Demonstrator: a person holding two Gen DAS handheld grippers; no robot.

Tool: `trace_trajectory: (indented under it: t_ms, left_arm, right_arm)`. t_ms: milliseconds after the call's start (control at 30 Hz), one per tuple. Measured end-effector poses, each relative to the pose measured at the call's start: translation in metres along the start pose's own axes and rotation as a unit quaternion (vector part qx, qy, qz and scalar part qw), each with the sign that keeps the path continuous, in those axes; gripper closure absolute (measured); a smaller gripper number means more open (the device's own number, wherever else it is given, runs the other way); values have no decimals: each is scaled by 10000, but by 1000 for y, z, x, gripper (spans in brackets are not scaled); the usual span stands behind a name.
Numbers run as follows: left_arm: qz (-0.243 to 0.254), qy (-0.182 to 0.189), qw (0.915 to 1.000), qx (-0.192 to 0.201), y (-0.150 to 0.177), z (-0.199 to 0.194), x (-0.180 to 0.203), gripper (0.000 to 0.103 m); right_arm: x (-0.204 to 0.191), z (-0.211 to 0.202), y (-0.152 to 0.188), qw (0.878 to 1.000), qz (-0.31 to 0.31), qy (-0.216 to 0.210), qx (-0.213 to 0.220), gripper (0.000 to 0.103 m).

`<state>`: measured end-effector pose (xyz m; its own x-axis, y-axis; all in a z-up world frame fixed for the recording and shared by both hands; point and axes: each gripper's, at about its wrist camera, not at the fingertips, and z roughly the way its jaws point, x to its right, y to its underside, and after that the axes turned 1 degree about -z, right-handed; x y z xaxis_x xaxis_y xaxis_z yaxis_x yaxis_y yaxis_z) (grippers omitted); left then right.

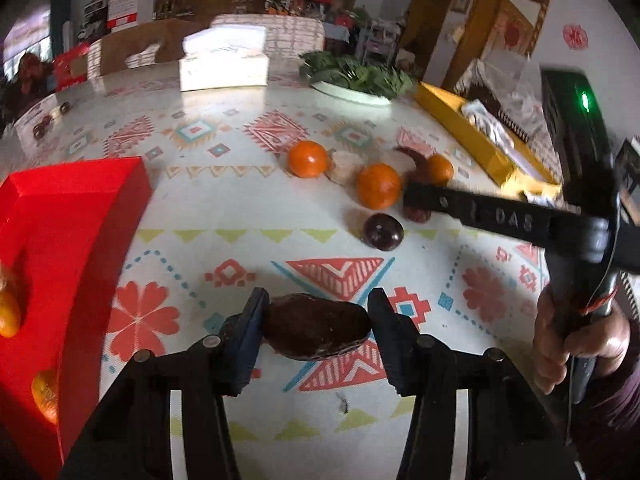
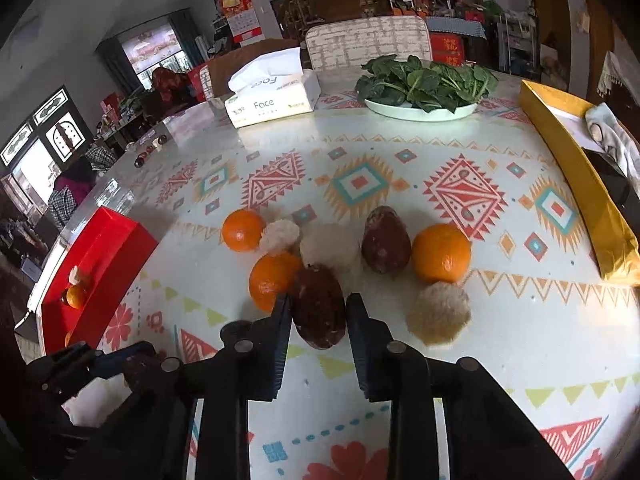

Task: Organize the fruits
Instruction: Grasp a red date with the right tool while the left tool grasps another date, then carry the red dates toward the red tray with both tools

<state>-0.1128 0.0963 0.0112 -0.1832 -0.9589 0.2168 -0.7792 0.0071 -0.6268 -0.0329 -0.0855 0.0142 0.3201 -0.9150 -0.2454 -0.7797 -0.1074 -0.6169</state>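
In the left wrist view my left gripper (image 1: 318,298) is shut on a dark brown oval fruit (image 1: 316,330) lying on the patterned tablecloth, with both pads against its ends. My right gripper (image 2: 320,299) is shut on a second dark reddish-brown fruit (image 2: 318,312) that rests among the loose pile. Around it lie three oranges (image 2: 243,230) (image 2: 272,280) (image 2: 442,254), a third brown fruit (image 2: 386,240) and pale fuzzy balls (image 2: 438,312). A dark purple plum (image 1: 382,232) sits alone. The red box (image 1: 72,220) on the left holds small oranges (image 2: 75,296).
A tissue box (image 2: 272,100) and a plate of leafy greens (image 2: 424,84) stand at the table's far side. A long yellow box (image 2: 576,184) lies along the right edge. A person's hand (image 1: 560,340) grips the right tool's handle.
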Motion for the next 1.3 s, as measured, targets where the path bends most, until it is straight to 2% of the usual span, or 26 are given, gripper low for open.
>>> trace_trajectory:
  t_ms: [100,167,233,333,467,533,600,667,833,900,933,967,1033,1067,1100,1133,1200,1300]
  left_arm:
    - [-223,65,9996,153,1,-14,-12,54]
    - [-346,52,9991,240,1,-25,-20,79]
    - [-606,132,9975,329,1,-38,-35,80]
    - [-883,53,9948,511,3,-52,-58,91]
    - [-1267,83,9903,572,10,-63,-84,91]
    - [-1275,132,9903,528,14,-63,-86,91]
    - [-1245,92,9910,481,18,-61,-86,87]
    - [-1082,19,9933,414,18,-56,-81,66]
    - [-564,-376,9966,473,9,-44,-64,60]
    - [-388,-589,9957,595,2,-39,-61,52]
    - [-359,-704,9952,580,0,-35,-61,41]
    - [-257,-771,9948,612,-2,-30,-59,41]
    - [-104,-610,9971,435,-4,-27,-54,41]
    - [-74,-339,9990,280,-5,-27,-52,41]
    - [-45,114,9997,219,-5,-32,-49,42]
    - [-12,314,9991,271,-6,-38,-48,42]
    - [30,303,9987,414,-13,-49,-47,42]
    - [-4,54,9986,524,-31,-48,-55,42]
  right_arm:
    - [1,-5,4,9999,98,-67,35,73]
    - [1,-11,6,9997,156,-146,107,73]
    - [-2,-21,8,9994,192,-204,197,73]
    - [-17,-38,8,9987,126,-360,324,73]
    - [-45,-50,7,9977,-100,-541,398,73]
    - [-62,-50,7,9970,-221,-648,374,73]
    - [-76,-48,9,9966,-279,-686,358,73]
    - [-84,-45,12,9964,-306,-723,323,73]
    - [-96,-41,22,9961,-386,-765,225,73]
    - [-98,-42,25,9960,-417,-753,221,73]
    - [-98,-43,26,9960,-428,-747,228,73]
    - [-98,-43,27,9960,-435,-739,235,73]
    - [-95,-45,27,9960,-406,-749,254,73]
    - [-92,-46,27,9960,-372,-765,282,73]
    - [-89,-47,27,9959,-333,-788,310,73]
    - [-86,-48,26,9957,-300,-813,323,73]
    - [-79,-48,27,9954,-213,-872,339,73]
    - [-68,-46,27,9951,-129,-903,369,73]
